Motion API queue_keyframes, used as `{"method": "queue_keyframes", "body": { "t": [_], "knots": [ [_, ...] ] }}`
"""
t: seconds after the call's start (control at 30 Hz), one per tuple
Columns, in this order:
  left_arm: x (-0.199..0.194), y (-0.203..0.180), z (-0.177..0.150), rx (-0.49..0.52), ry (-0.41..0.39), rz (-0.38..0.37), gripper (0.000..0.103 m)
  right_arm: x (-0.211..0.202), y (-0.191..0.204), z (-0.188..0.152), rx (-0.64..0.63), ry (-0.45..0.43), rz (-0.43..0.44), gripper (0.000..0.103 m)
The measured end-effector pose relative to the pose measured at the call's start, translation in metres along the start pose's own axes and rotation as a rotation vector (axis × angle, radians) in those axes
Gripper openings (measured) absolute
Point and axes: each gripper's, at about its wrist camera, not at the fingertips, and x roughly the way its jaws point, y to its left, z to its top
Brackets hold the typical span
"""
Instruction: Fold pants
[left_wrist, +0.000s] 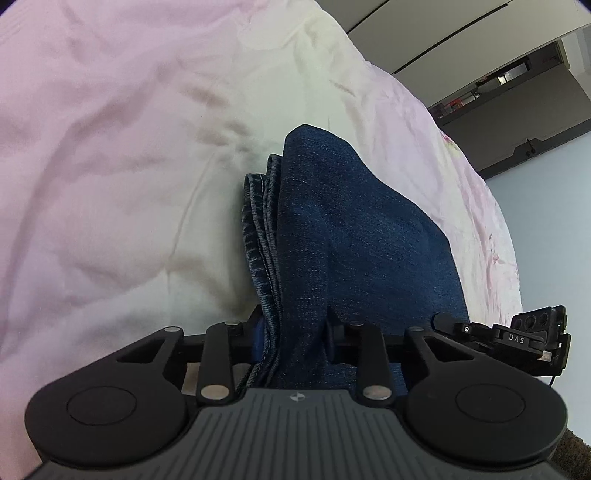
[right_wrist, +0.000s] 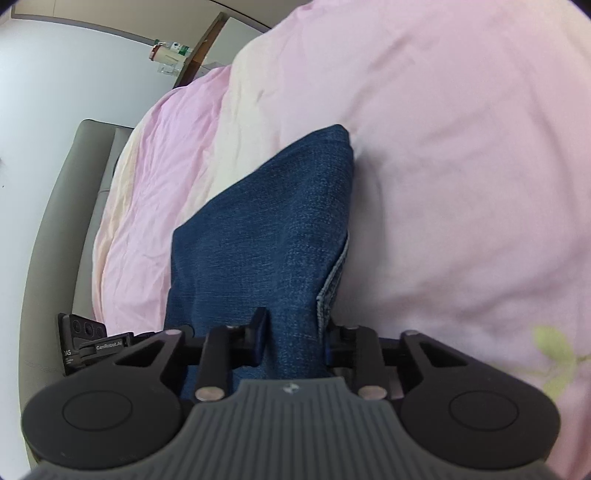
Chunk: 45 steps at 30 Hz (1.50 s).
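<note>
Here, pants (left_wrist: 354, 236) between both clamped tongs (left_wrist: 295, 332), over bedsheet (left_wrist: 110, 147).

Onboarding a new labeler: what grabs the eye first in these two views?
The dark blue jeans, running up the middle of both views over a pink and cream bedsheet. Each claw is shut on them: the left claw and the right claw both pinch denim at the bottom centre. In the left view, stitched hems stack along the jeans' left edge.
</note>
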Motion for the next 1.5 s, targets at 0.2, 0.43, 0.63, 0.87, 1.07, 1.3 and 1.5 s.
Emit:
{"method": "queue_keyframes", "body": {
  "t": [0.2, 0.43, 0.63, 0.87, 1.07, 1.3, 1.5],
  "knots": [
    [-0.018, -0.017, -0.013, 0.017, -0.014, 0.005, 0.031, -0.025, 0.034, 0.001, -0.054, -0.009, -0.016, 0.018],
    [-0.054, -0.053, -0.034, 0.057, -0.027, 0.03, 0.031, -0.063, 0.058, -0.018, -0.078, -0.006, -0.011, 0.017],
    [-0.087, -0.081, -0.065, 0.08, -0.042, 0.033, 0.031, -0.104, 0.075, -0.046, -0.101, -0.023, 0.022, 0.017],
    [-0.089, -0.09, -0.108, 0.073, -0.046, 0.021, 0.031, -0.137, 0.07, -0.083, -0.108, -0.013, 0.031, 0.017],
    [-0.066, -0.087, -0.132, 0.055, -0.024, -0.001, 0.031, -0.147, 0.041, -0.106, -0.084, -0.007, 0.028, 0.017],
    [-0.03, -0.074, -0.13, 0.036, 0.019, -0.001, 0.031, -0.135, 0.007, -0.108, -0.073, 0.009, 0.002, 0.017],
    [0.002, -0.059, -0.14, 0.046, 0.071, 0.02, 0.031, -0.117, -0.022, -0.103, -0.083, 0.039, -0.032, 0.018]
  ]
}}
